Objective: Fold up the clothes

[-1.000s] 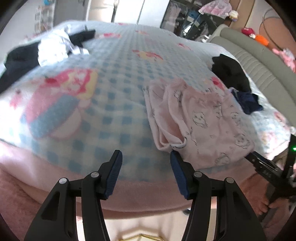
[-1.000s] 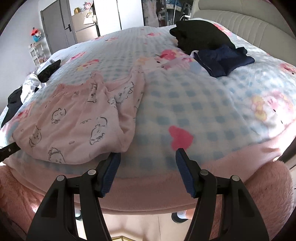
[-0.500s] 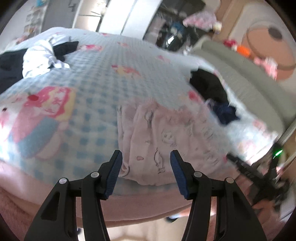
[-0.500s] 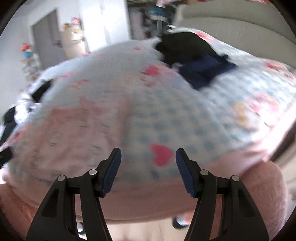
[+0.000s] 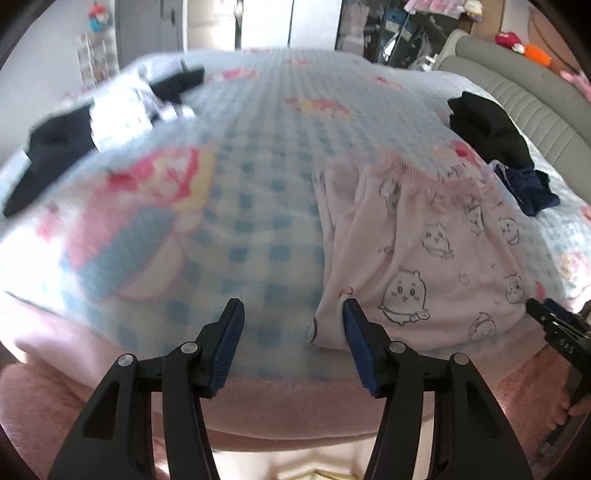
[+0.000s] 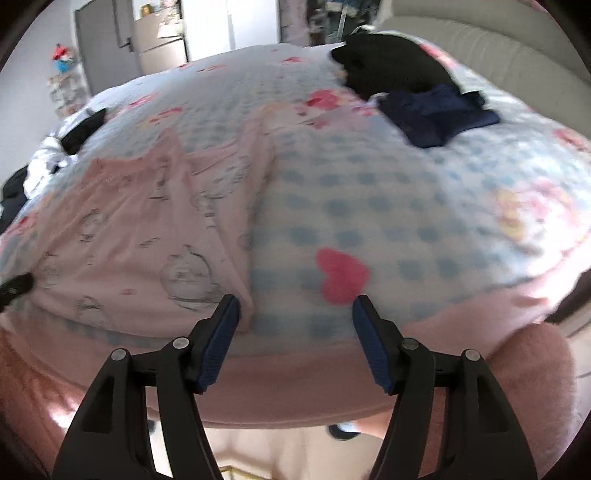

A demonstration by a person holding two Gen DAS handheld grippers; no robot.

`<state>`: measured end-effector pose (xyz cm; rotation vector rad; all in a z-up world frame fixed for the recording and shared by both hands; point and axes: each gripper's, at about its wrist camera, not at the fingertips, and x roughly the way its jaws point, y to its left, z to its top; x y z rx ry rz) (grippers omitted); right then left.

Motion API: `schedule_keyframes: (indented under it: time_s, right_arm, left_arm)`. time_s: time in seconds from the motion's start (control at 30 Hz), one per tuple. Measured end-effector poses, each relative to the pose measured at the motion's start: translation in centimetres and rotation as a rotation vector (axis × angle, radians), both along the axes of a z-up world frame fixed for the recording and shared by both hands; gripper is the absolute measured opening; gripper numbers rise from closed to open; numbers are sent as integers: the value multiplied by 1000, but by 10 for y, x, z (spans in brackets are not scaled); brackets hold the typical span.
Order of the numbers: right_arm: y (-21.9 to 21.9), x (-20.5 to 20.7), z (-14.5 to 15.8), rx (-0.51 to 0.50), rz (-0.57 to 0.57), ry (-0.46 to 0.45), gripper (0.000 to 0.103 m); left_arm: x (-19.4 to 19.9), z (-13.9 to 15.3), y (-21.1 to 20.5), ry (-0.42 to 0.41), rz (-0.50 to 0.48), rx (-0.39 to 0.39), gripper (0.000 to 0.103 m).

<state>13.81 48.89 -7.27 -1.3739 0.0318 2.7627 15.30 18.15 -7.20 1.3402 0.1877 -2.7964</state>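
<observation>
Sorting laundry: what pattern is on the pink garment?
Small cartoon animals on pale pink garment; clearest in left wrist view.

A home bedroom. A wide bed [image 5: 258, 122] fills the view, covered by a blue-and-white checked blanket [image 6: 406, 206] printed with pink cartoon figures and hearts. A padded grey headboard [image 5: 535, 99] runs along one side, with soft toys [image 5: 524, 48] above it. Loose clothes lie on the bed. Behind stand a grey door [image 6: 99, 48] and pale cupboards [image 6: 229, 26].
</observation>
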Motion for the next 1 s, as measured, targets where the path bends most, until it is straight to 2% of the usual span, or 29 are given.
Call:
schedule_keyframes:
  time_s: [0.07,0.13,0.27,0.37,0.43,0.53,0.6,0.7,0.8,0.87,0.93,1.0]
  right_arm:
    - [6,2,3,9,-31,8,63]
    - [13,4,6,-80,-25,27,63]
    - [-9,2,13,-97,74,86,63]
    - [-26,-5,3,-24,116,55,61]
    - [-19,-12,-8,55,51,-3,61]
    - [9,-9,-4,-36,-9,-4,61]
    - [15,-6,12,-30,-47,47,61]
    - [10,-11,37,-112,18,126,62]
    - [-30,-34,45,-85,182,119,62]
    - [-62,-52,41,-56,282,105,62]
    - [-81,-63,26,-47,326,56,61]
    - [-89,-80,2,-20,324,-22,60]
  left_arm:
    - [4,10,0,44,-21,45,56]
    - [3,14,5,70,-75,82,56]
    - [-18,5,24,54,-163,57,56]
    - [-33,-3,14,8,-116,18,56]
    - [-37,-7,3,-21,-63,2,57]
    - [-38,-3,-17,-21,1,24,56]
    - [-38,7,-20,15,-15,52,55]
    - [-49,17,-9,44,-100,92,55]
    - [-73,14,13,33,-186,86,55]
    - [-89,4,26,4,-220,52,55]
    - [-99,-9,35,-29,-223,-22,55]
    - [-105,-16,35,-53,-217,-72,58]
